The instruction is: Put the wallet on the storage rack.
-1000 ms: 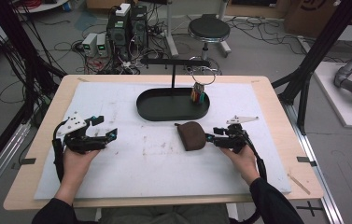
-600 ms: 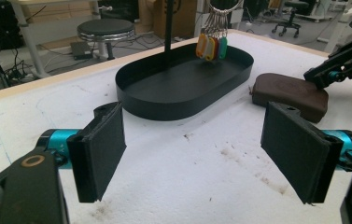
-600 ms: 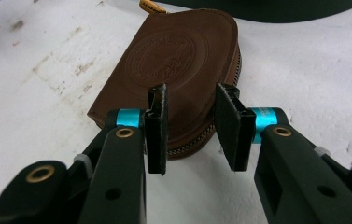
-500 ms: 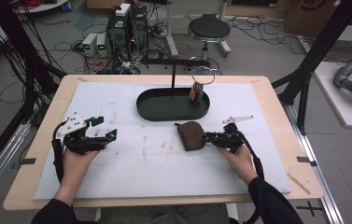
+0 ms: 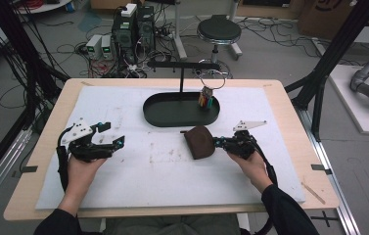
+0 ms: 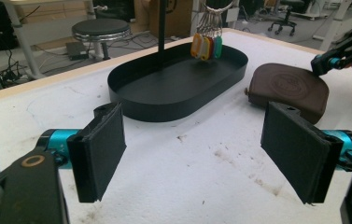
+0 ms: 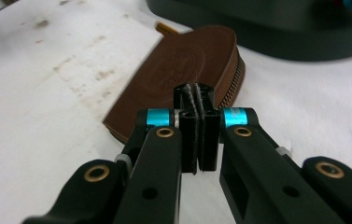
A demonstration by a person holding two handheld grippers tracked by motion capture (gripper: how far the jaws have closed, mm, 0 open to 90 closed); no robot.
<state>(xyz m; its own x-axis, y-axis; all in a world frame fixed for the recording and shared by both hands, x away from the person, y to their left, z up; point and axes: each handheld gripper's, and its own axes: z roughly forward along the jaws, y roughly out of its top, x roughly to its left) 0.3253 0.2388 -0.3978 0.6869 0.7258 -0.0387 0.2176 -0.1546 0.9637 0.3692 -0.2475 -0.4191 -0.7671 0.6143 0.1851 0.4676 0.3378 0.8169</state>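
Right gripper view: I am pressing my right gripper [image 7: 196, 100], jaws together and holding nothing, against the brown pouch [image 7: 183, 65], risking shoving it into the black tray [image 7: 276, 28] beyond, while my left gripper [image 6: 201, 144] is hanging spread wide.

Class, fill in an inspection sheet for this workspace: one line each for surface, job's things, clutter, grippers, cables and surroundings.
Surface: white mat on a wooden table, scuffed and stained.
Job's things: brown zip pouch flat on the mat; black oval tray with a stand; key ring with coloured tags hanging over the tray.
Clutter: nothing seen.
Grippers: left gripper open, over bare mat; right gripper shut, at the pouch's edge.
Cables: many on the floor.
Surroundings: stool, electronics boxes.
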